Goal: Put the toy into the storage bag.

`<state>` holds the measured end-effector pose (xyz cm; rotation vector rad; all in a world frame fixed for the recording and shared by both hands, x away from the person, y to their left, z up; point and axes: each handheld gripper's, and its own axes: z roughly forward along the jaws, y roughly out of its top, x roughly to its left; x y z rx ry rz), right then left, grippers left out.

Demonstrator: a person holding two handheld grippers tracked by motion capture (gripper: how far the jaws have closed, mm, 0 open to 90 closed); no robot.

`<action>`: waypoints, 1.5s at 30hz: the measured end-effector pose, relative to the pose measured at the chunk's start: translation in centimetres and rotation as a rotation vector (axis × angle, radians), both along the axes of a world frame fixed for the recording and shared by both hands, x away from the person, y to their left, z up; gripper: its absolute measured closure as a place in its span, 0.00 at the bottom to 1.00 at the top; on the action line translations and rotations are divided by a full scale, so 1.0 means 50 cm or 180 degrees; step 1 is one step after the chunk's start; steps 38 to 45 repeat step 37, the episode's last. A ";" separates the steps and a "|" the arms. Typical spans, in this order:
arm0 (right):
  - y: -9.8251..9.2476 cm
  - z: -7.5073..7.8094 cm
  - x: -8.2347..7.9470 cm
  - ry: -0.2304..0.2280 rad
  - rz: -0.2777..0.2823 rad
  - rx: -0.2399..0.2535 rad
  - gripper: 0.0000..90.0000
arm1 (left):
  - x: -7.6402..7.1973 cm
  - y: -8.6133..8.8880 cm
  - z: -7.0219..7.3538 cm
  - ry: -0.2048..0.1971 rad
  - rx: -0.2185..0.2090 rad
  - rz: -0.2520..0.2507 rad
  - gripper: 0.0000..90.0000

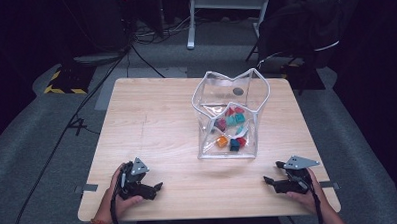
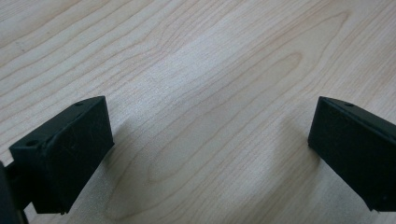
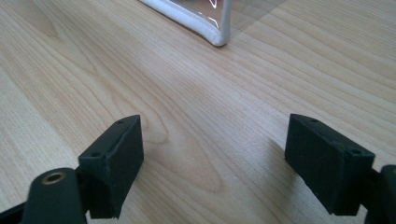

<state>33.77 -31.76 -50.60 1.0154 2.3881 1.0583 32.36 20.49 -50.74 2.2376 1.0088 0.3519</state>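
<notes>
With both tongs, left (image 1: pixel 148 188) and right (image 1: pixel 273 182), open and empty on the desk (image 1: pixel 151 118), I approach the clear pouch (image 1: pixel 230 116) at 12 o'clock, apparently holding coloured blocks (image 1: pixel 231 131), gripping its rim squarely.

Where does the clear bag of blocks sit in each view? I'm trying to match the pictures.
High view: the clear bag stands right of centre on the table, beyond both grippers.
Left gripper view: wood grain between the jaws; the bag is not in it.
Right gripper view: its white-edged bottom corner at top centre.
Shared landmark: the wooden tabletop.
</notes>
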 end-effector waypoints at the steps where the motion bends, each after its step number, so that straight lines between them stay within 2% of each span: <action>1: -0.001 0.000 -0.001 0.0009 0.0009 0.0004 0.22 | 0.000 0.000 0.000 0.0002 -0.0001 -0.0003 0.00; 45: 0.001 0.000 -0.005 0.0002 -0.0044 -0.0019 0.19 | 0.002 0.000 0.000 0.0008 -0.0006 -0.0004 0.00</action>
